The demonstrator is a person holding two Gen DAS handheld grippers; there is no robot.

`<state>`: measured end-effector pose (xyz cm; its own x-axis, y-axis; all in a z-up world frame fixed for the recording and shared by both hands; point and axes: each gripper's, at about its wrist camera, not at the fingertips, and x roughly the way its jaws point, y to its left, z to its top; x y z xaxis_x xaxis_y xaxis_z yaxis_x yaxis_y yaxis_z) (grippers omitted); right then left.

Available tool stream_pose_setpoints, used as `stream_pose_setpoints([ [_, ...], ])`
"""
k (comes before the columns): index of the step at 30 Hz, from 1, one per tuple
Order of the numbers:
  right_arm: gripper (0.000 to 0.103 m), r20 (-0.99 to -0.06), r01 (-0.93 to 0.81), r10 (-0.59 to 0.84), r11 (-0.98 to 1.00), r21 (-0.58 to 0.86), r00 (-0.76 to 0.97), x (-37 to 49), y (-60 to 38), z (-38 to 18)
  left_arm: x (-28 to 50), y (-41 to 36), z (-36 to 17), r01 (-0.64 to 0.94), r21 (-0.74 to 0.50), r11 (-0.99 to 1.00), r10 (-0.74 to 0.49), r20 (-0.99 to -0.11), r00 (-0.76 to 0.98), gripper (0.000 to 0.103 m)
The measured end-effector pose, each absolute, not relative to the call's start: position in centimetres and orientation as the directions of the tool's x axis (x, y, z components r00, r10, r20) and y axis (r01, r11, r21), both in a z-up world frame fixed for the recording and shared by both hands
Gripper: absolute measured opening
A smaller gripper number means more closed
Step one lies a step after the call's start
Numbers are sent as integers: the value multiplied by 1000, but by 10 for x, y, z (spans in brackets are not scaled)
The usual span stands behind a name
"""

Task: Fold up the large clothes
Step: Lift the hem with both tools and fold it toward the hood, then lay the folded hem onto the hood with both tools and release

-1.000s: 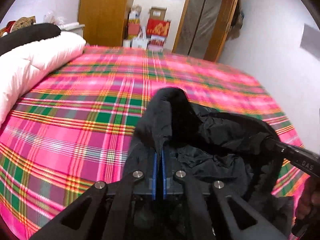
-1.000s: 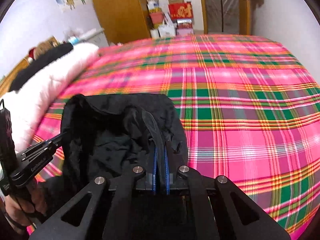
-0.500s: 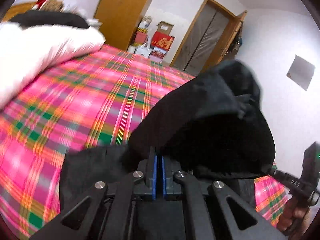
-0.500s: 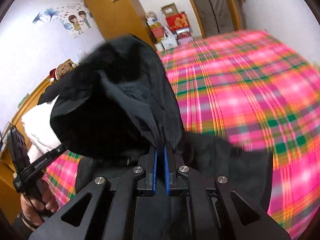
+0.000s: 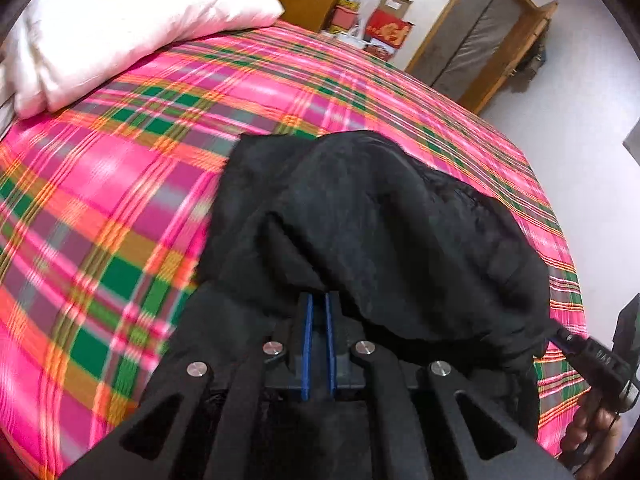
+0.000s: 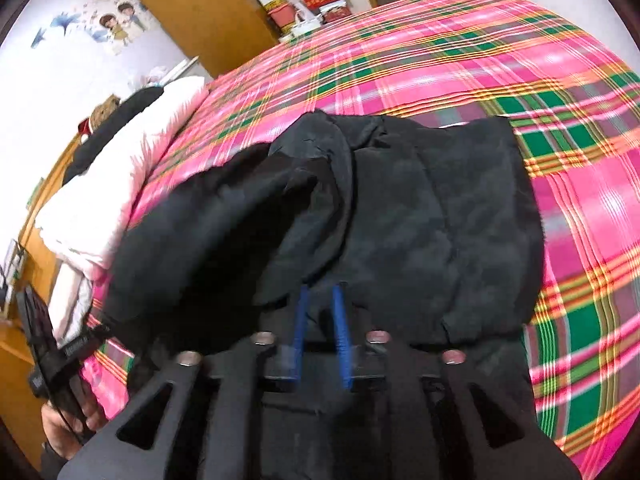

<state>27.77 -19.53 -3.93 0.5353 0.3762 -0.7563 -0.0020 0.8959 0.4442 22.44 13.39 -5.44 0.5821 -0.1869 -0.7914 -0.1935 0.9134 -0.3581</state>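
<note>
Now the black jacket [image 6: 420,216], carried over, lies doubled on the plaid bedspread [image 5: 120,184] as the left gripper [image 5: 318,308] and right gripper [image 6: 320,300] open, fabric between their jaws — one fold apparently finished.

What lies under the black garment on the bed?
The pink plaid sheet shows all around the black garment, so it lies on that. Anything between them is covered.

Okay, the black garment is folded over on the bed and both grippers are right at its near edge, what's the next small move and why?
Probably finish letting go, then draw both grippers back. The black garment already lies doubled on the plaid bed. The right gripper is opening with cloth draped over its tips; the left gripper is just starting to open. Pulling back early could drag the fold apart.
</note>
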Motion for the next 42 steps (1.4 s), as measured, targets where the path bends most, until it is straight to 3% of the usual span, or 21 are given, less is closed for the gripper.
stream_pose_setpoints([
  [2, 56, -732, 8, 404, 873, 488, 548, 268, -200, -35, 206, 141, -49, -219, -361, 906, -169, -785, 596, 20],
  [7, 56, -690, -21, 493, 821, 571, 530, 270, -185, -34, 215, 147, -35, -199, -415, 888, -193, -728, 658, 48],
  [15, 56, -682, 1, 556, 774, 633, 476, 316, -150, -61, 275, 147, -62, -219, -457, 862, -231, -739, 633, 49],
  [16, 45, -700, 9, 536, 791, 612, 472, 320, -147, -66, 276, 146, -65, -217, -461, 860, -235, -737, 633, 47],
  [17, 5, -715, 10, 521, 805, 593, 465, 322, -145, -68, 276, 144, -66, -211, -464, 860, -241, -736, 633, 47],
  [24, 4, -692, -26, 499, 820, 572, 522, 281, -154, -60, 254, 132, -27, -78, -515, 854, -306, -617, 726, 47],
  [29, 4, -757, 20, 459, 850, 527, 465, 271, -150, -101, 253, 118, -34, -83, -467, 880, -289, -667, 687, 47],
  [32, 4, -772, 21, 442, 863, 506, 457, 276, -145, -107, 245, 126, -29, -151, -407, 901, -183, -672, 718, 46],
  [36, 4, -782, 8, 432, 873, 487, 450, 281, -138, -109, 234, 140, -2, -229, -344, 911, -25, -599, 801, 45],
  [39, 4, -779, 3, 434, 873, 488, 452, 280, -135, -110, 241, 123, -2, -114, -353, 929, -124, -586, 801, 45],
  [42, 5, -777, 4, 440, 869, 495, 450, 279, -136, -107, 258, 89, -28, 7, -353, 936, -255, -662, 705, 45],
])
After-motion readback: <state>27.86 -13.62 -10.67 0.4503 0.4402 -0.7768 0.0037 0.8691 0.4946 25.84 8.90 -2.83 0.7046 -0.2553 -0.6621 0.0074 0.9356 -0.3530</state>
